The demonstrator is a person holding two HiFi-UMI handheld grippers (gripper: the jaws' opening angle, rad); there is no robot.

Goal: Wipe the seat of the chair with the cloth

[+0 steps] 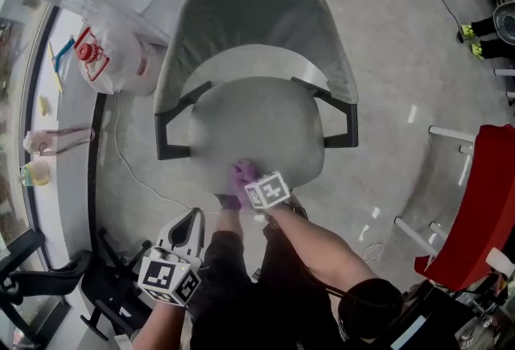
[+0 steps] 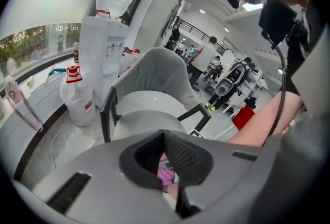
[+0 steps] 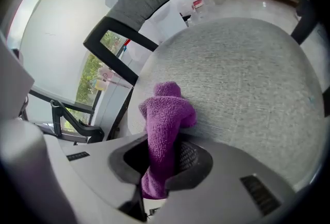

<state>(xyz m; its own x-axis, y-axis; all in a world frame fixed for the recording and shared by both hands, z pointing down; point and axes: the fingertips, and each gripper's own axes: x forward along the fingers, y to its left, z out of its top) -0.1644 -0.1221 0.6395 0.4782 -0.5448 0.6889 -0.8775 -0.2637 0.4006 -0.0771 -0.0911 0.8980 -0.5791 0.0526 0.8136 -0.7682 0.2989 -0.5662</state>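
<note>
The right gripper is pinching the purple cloth, pressing it onto the near edge of the seat; wiping is seemingly just starting; the left gripper is hanging idle off the seat, its 2 jaws pressed together on nothing; next, the cloth needs sweeping toward the backrest.

Fuzzy purple cloth, matt grey woven-fabric seat, glossy polished floor

Polished grey floor carrying the lot here: the grey chair stands dead centre, a white jug with a red label sits on the floor just to its left, and a red chair stands off right. On the seat, a purple cloth touches the near edge.
</note>
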